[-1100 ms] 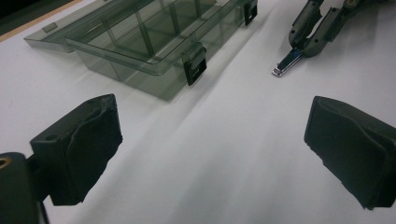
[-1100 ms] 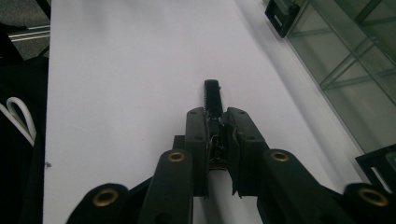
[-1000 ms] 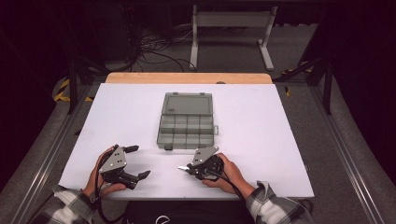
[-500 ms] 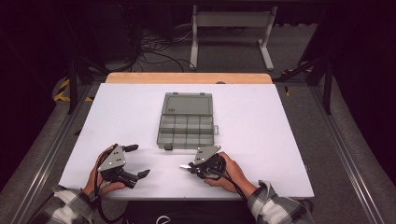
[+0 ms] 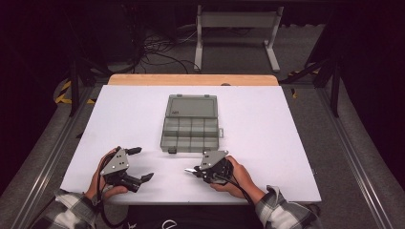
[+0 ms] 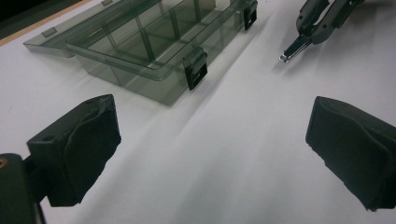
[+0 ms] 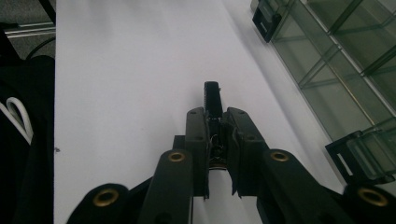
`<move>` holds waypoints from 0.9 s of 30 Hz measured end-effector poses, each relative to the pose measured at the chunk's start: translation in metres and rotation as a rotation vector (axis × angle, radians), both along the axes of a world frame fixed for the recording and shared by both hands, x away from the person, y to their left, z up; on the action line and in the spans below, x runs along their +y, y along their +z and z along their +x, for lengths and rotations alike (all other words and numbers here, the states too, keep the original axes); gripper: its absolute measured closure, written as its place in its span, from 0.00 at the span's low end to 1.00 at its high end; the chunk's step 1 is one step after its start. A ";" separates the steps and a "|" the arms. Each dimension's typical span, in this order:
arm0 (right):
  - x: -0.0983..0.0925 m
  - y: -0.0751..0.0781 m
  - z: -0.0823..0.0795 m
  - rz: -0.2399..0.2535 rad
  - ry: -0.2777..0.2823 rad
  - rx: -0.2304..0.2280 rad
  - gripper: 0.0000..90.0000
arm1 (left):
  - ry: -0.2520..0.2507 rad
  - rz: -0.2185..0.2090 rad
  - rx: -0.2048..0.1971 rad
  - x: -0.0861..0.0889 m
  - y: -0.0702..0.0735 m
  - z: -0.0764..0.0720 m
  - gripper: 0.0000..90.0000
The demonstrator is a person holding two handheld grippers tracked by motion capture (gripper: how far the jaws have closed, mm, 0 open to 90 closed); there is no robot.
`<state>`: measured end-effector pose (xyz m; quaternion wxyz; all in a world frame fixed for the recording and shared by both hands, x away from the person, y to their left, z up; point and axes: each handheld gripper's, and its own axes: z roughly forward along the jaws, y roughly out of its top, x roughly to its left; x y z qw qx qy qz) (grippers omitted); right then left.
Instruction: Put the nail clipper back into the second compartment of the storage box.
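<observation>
Compartment box point(image 5: 191, 123): centre of table point(image 5: 286, 143), lid open flat. Likely light, rigid, smooth plastic; take by front rim beside latches point(image 6: 196, 70). Left gripper point(image 5: 138, 164): jaws wide apart, empty. Right gripper point(image 5: 191, 171): jaws pressed on small black clip point(image 7: 213, 99).

The compartment box point(image 5: 191, 123) lies open on the table point(image 5: 286, 124), at mid-width, its lid laid flat toward the far edge and its tray toward the near edge. The left gripper point(image 5: 138, 164) rests near the near-left corner, apart from the box, to the near left of it. The right gripper point(image 5: 190, 171) rests by the near edge, just before the box's near side. The two grippers lie side by side, well apart, jaws pointing toward each other.
</observation>
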<state>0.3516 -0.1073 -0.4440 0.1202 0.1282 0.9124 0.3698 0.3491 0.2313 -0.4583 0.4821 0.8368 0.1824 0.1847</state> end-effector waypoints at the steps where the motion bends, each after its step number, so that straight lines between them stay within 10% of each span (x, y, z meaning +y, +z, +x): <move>1: 0.000 0.001 0.000 0.001 0.002 -0.003 0.88 | 0.000 0.000 0.000 0.000 0.000 0.000 0.04; 27: -0.013 0.025 0.004 0.078 -0.036 -0.064 0.88 | -0.007 0.002 -0.003 0.000 0.001 0.000 0.04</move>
